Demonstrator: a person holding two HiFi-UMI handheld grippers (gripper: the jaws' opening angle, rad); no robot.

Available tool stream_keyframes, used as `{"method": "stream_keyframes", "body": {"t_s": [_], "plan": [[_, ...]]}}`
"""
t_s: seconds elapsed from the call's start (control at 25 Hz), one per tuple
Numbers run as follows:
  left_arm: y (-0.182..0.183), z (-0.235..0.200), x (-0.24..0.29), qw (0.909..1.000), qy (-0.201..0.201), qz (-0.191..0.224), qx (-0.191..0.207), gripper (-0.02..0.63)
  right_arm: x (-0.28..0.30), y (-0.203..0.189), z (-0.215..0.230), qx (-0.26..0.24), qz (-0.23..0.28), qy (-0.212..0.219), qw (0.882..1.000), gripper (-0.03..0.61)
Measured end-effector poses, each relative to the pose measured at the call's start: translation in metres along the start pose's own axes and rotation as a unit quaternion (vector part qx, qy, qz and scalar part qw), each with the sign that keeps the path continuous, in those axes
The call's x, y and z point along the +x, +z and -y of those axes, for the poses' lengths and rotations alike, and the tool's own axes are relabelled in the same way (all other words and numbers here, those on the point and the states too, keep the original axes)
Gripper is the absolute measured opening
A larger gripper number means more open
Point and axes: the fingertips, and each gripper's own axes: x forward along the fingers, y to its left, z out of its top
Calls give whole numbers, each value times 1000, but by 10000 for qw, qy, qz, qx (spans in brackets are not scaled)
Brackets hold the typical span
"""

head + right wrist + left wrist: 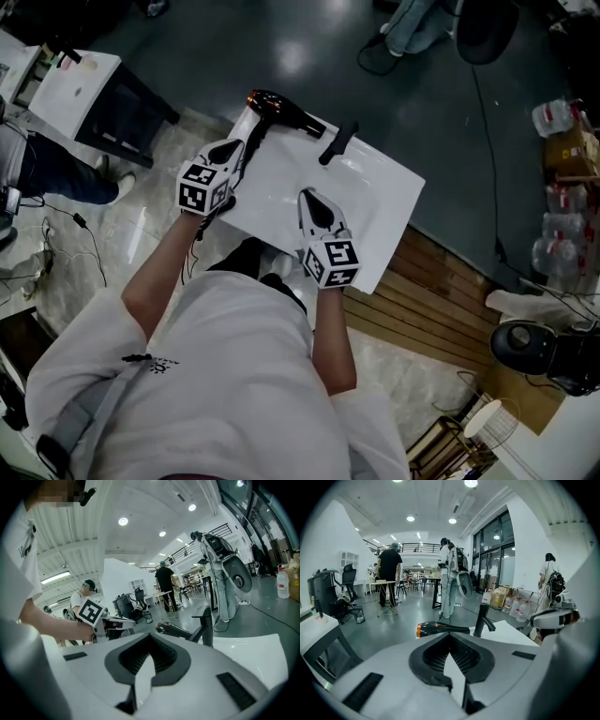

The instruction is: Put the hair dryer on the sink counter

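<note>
1. The left gripper (232, 153) is held at the left edge of the white rectangular sink counter (375, 211). Its jaws are clenched together with nothing between them, as its own view (451, 660) shows.
2. The glossy black hair dryer with an orange-rimmed nozzle (281, 112) is seen lying on the counter's far left corner, just beyond the left gripper's tips. In the left gripper view it (440, 629) appears apart from the jaws, so it is judged to be set down and let go.
3. The task is therefore judged as good as done. Only drawing both tools back from the counter seems to be left.
4. The black angular faucet (337, 142) stands at the far edge, just beside the dryer's rear end. It could be knocked if the dryer were shifted further right.
5. The right gripper (314, 204) is held over the counter's near edge. Its jaws are closed on nothing (145, 665), and the dryer (176, 630) and the faucet (206, 625) are seen ahead of them.
6. Around the counter, a white side table (66, 89) stands on the floor well to the left. Wooden slat decking (422, 300) lies to the right, with clear plastic water bottles (562, 216) and a brown cardboard box (572, 155) further right. None of these is judged to stand in the way.
</note>
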Motion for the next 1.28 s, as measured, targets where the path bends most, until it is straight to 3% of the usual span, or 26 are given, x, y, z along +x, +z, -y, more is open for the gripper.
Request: {"method": "stream_keyframes", "body": {"t_s": [0.92,1.28], "plan": [[1,83,-66,9992,-160,370,-24,3,-86,-7,9,-317,170,-143,9992,8],[3,89,-78,9986,-283,436,-114,3,-94,-3,10,-309,273,-189,9990,8]]}}
